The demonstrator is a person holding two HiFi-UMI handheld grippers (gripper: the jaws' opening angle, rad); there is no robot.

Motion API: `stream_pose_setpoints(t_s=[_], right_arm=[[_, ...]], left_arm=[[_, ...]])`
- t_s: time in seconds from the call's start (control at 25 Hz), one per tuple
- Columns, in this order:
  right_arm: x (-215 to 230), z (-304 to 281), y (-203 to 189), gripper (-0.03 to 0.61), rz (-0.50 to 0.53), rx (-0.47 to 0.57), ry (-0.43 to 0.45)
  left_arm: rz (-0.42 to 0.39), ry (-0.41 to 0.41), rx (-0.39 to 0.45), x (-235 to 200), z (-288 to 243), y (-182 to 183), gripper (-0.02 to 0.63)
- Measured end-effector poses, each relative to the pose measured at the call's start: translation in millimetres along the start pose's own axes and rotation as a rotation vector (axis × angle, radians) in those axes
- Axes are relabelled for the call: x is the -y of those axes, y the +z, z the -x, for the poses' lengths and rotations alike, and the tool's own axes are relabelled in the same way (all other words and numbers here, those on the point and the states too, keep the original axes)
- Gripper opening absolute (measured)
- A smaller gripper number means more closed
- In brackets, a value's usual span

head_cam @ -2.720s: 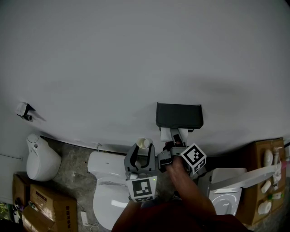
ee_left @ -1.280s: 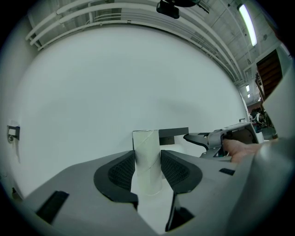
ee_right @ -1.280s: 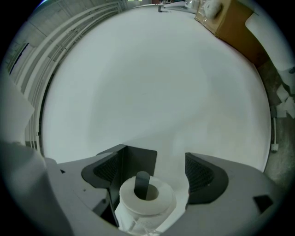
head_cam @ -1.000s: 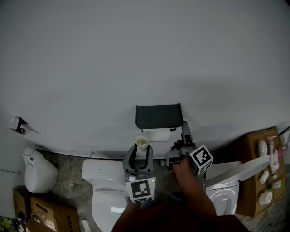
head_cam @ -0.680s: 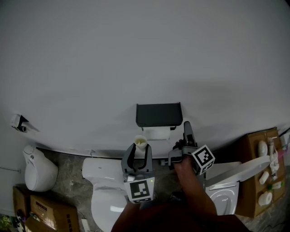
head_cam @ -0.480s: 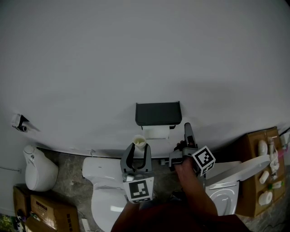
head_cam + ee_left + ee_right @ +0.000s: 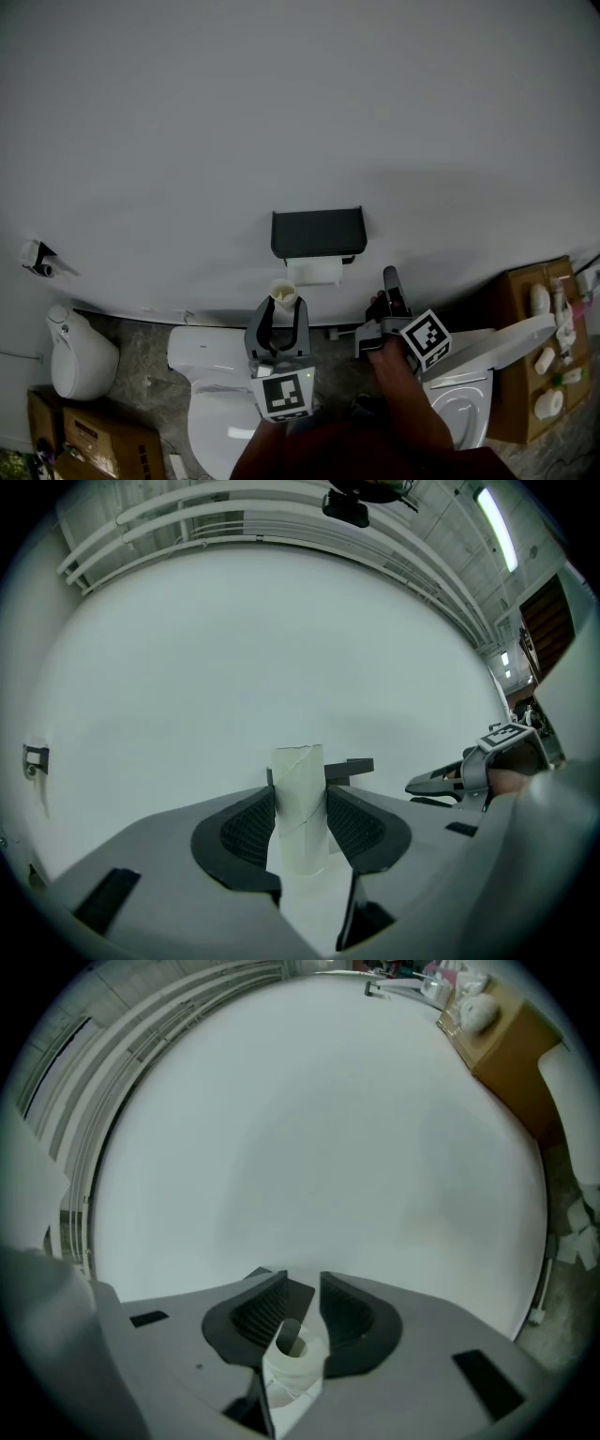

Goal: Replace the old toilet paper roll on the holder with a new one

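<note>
A black holder (image 7: pixel 317 232) hangs on the white wall with a white paper roll (image 7: pixel 315 272) under its lid. Just below the roll, my left gripper (image 7: pixel 281 307) is shut on an upright bare cardboard tube (image 7: pixel 281 292). In the left gripper view both pads press the tube (image 7: pixel 298 772), and the holder (image 7: pixel 352 765) shows behind it. My right gripper (image 7: pixel 388 275) points at the wall to the right of the holder, apart from it. Its jaws (image 7: pixel 302 1290) have just been closing to a narrow gap, with nothing between the pads. A small white ring (image 7: pixel 295 1346) sits low near their base.
A white toilet (image 7: pixel 217 375) stands below the left gripper, and another with a raised lid (image 7: pixel 487 361) is at the right. A white floor fixture (image 7: pixel 80 345) and cardboard boxes (image 7: pixel 89 427) are at the left. A box holding small items (image 7: pixel 548 347) is at the right.
My right gripper has drawn back from the roll on the holder and moved right and down, away from it. The left gripper still holds the tube in the same place.
</note>
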State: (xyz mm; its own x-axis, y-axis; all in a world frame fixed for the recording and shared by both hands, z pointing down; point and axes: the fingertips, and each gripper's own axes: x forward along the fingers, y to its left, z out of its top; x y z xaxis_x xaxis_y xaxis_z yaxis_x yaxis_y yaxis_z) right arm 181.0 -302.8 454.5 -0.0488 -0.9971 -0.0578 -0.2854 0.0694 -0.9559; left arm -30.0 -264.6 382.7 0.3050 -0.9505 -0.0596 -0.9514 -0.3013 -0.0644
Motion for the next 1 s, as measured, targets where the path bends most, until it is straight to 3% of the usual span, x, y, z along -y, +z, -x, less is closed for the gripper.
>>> stream_pose_setpoints(t_s=[0.08, 0.12, 0.28, 0.44, 0.52, 0.8, 1.0], right_arm=[[2, 4, 2, 0.047, -0.025, 0.010, -0.007], [2, 6, 3, 0.028, -0.054, 0.016, -0.003], [0, 7, 7, 0.017, -0.113, 0.027, 0.037], [-13, 8, 7, 0.017, -0.032, 0.016, 0.066], [-21, 8, 5, 0.017, 0.081, 0.001, 0.082], [-54, 17, -7, 0.017, 0.693, -0.056, 0.086], [-79, 29, -18, 0.017, 1.063, -0.053, 0.107]], left_arm=[[0.001, -0.003, 0.001, 2, 0, 1, 0.187], [0.003, -0.004, 0.002, 2, 0, 2, 0.187], [0.000, -0.010, 0.004, 7, 0, 2, 0.187], [0.000, -0.013, 0.005, 8, 1, 4, 0.187], [-0.007, -0.016, -0.002, 8, 0, 4, 0.187], [-0.004, -0.023, -0.019, 8, -1, 3, 0.187], [0.018, -0.029, -0.008, 10, -1, 6, 0.187]])
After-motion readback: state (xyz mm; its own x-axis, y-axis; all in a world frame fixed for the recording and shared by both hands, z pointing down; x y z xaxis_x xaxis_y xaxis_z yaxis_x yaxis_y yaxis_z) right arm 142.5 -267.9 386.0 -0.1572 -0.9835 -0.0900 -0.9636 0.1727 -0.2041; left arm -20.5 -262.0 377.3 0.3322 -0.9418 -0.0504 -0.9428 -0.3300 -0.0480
